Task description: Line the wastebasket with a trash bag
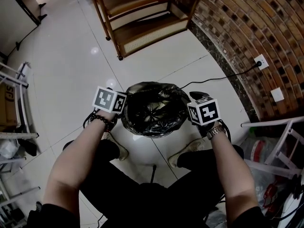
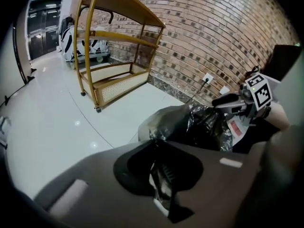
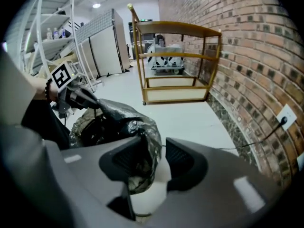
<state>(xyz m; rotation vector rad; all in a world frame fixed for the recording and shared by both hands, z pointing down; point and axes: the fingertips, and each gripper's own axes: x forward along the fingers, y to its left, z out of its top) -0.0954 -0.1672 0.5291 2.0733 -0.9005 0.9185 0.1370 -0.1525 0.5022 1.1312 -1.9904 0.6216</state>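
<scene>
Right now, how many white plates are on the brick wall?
2: a socket with a black cable plugged in, and a second plate below it in the head view. Others may be hidden.

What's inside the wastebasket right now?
A black trash bag fills the wastebasket, crumpled in the middle with its edge folded over the rim. The basket's floor and inner walls are covered by the bag, so anything beneath it can't be seen.

Glossy, crinkled plastic trash bag (image 1: pixel 153 109)
</scene>
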